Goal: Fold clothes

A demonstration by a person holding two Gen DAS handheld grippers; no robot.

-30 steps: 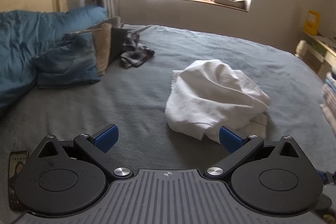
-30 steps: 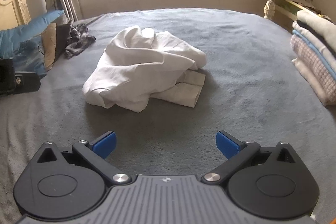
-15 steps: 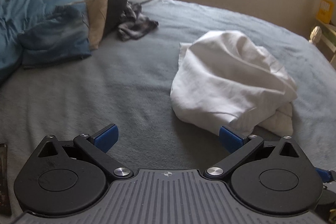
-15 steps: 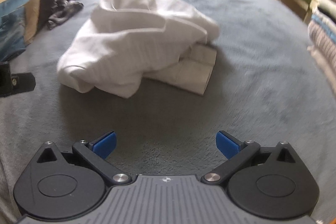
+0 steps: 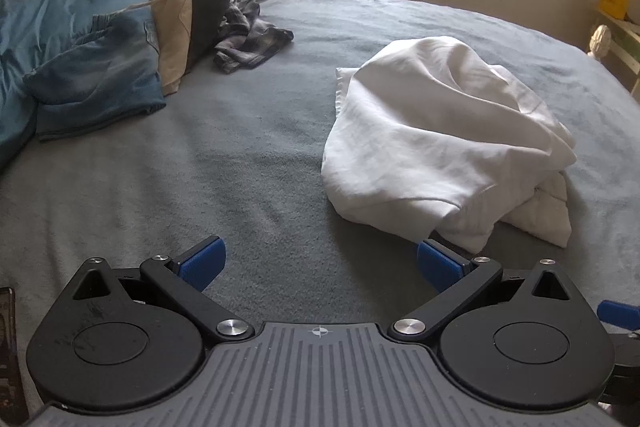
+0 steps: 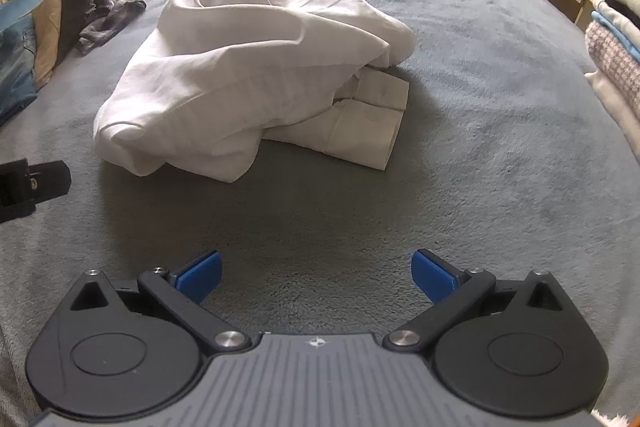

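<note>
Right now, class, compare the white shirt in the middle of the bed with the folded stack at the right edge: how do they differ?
The white shirt lies crumpled in a loose heap; the folded stack sits in flat, neat layers. The shirt is one plain white garment; the stack mixes several colours and a checked piece. The shirt is fully in view; the stack is cut off by the frame. Both rest on the grey bed cover.

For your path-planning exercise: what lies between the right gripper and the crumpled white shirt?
Only bare grey blanket, seen in the right wrist view, separates the open right gripper from the white shirt.
</note>
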